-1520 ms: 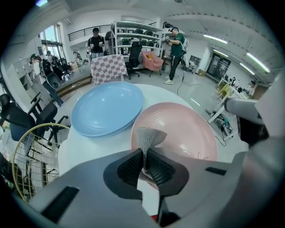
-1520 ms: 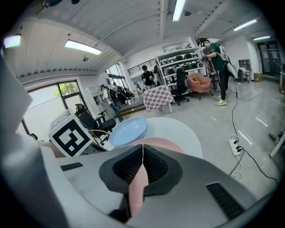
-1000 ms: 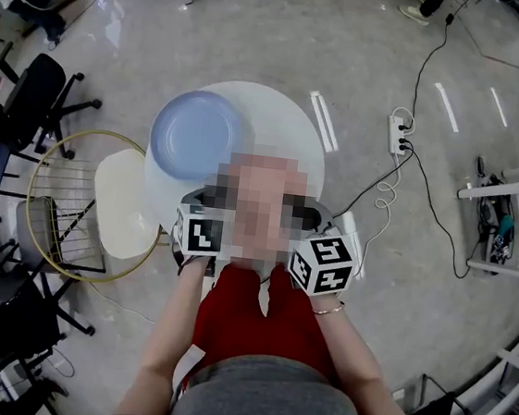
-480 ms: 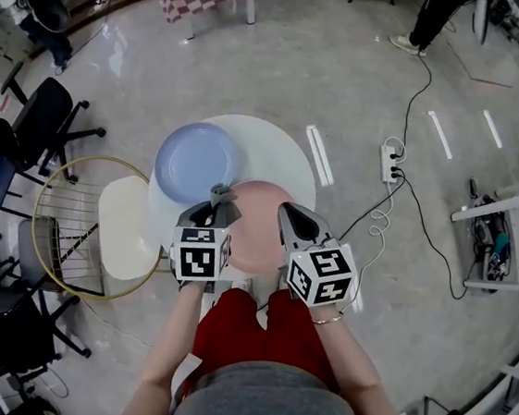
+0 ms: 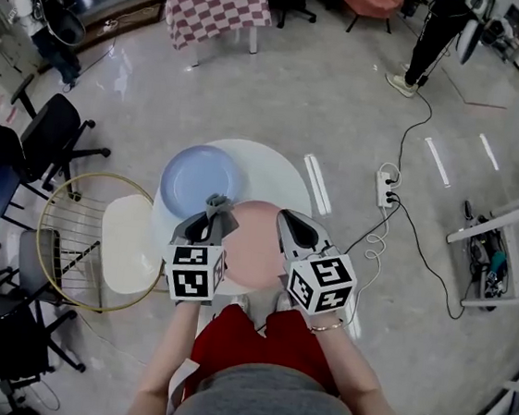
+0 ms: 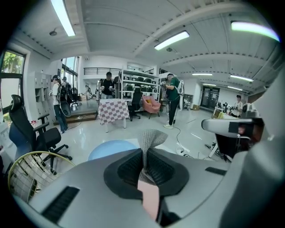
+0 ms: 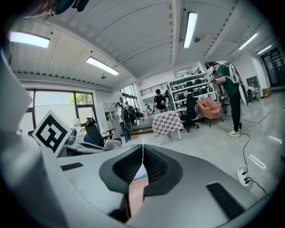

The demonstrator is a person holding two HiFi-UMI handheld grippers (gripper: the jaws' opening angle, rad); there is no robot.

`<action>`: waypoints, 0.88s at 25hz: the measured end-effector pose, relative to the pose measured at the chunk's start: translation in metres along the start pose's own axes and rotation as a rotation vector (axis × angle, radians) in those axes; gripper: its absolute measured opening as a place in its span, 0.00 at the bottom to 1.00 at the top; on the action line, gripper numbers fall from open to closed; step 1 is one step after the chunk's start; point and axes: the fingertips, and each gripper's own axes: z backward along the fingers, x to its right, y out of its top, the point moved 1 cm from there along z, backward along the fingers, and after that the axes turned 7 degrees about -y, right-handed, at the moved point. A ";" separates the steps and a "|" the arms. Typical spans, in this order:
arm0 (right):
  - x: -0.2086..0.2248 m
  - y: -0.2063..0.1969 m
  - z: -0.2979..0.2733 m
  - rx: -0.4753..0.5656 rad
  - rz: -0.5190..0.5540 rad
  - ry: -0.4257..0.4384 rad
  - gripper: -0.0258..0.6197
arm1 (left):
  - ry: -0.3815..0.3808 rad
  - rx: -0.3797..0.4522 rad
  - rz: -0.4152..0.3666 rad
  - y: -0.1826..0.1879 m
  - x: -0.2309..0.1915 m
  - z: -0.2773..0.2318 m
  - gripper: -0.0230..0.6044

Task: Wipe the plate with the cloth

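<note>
Plate point(image 5: 253, 246), pink, rests on the white table point(image 5: 278, 169). Your left gripper point(image 5: 214, 210) clamps the grey cloth point(image 6: 151, 139); your right gripper point(image 5: 287, 220) is closed, empty

A round white bench point(image 5: 278, 169) carries two plates: a blue plate point(image 5: 196, 178) on its far left part and a pink plate point(image 5: 253, 245) at the near edge, just beside each other. The bench stands on a glossy grey floor point(image 5: 348, 82).
</note>
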 end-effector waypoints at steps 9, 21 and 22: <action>0.001 0.025 0.016 0.069 0.022 0.015 0.09 | -0.001 0.110 -0.022 0.027 0.011 0.015 0.09; 0.019 0.054 0.033 0.167 0.044 -0.016 0.09 | -0.025 0.294 -0.050 0.072 0.032 0.036 0.09; 0.022 0.056 0.035 0.174 0.043 -0.023 0.08 | -0.031 0.310 -0.049 0.074 0.033 0.038 0.09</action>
